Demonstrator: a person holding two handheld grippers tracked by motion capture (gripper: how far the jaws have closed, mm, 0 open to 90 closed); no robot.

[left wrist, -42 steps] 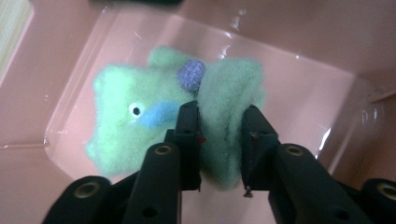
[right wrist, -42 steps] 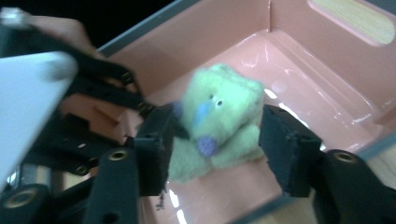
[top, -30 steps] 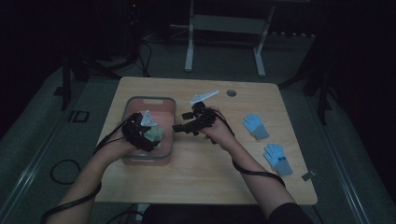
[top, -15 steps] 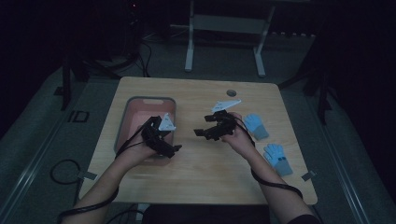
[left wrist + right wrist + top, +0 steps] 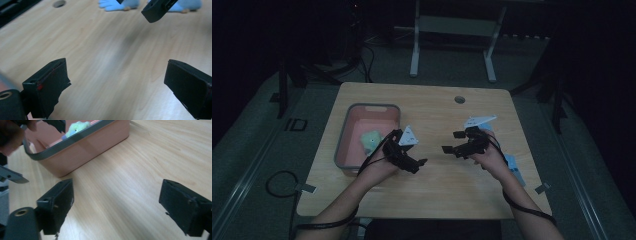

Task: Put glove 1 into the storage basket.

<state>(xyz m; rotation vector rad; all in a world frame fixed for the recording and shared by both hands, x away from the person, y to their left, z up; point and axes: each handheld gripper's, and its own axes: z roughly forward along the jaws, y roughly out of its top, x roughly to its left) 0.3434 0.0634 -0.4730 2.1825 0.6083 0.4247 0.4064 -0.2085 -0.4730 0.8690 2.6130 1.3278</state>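
Two soft pale-blue plush toys (image 5: 117,5) lie on the light wooden table (image 5: 432,107) at its right edge, just beyond the right hand-held gripper (image 5: 452,142), whose black jaws have just been opening and stand wide apart with nothing between them; the left hand-held gripper (image 5: 419,162), jaws likewise spread and empty after just opening, hovers beside the pink plastic bin with a grey rim (image 5: 343,145), where a pale-green plush toy (image 5: 371,141) already rests; the blue toys look light, limp and squashy, unlikely to slip or break, best pinched across the plump middle; their long axes and facing cannot be told, mostly hidden behind the right hand.
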